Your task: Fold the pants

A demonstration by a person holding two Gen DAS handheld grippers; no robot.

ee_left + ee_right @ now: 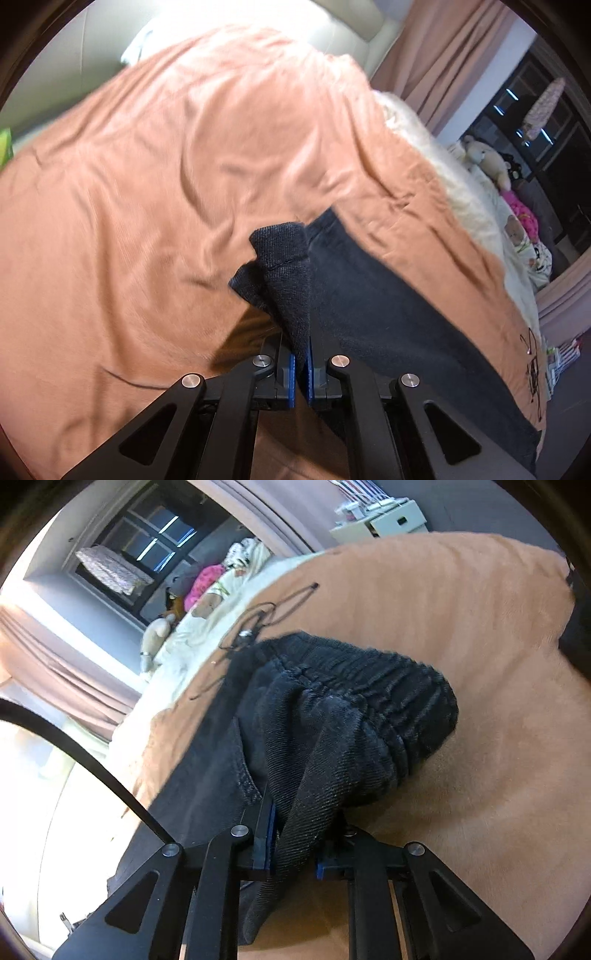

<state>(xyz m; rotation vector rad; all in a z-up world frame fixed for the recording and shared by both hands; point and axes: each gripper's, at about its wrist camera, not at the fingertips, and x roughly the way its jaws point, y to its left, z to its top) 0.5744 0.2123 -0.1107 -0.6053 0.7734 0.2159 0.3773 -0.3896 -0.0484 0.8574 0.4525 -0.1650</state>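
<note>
both grippers (301,363) (291,853) clamp pants (369,295) over bedspread (147,184).

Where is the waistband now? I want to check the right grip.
In the right wrist view the waistband lies bunched at centre on the orange blanket, its near fold pinched in the right gripper.

Dark pants (388,314) lie bunched on the orange blanket (147,184).

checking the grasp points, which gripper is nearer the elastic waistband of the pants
Right. The right gripper is shut on pants fabric just below the waistband; the left gripper pinches a ribbed cuff, no waistband in its view.
</note>
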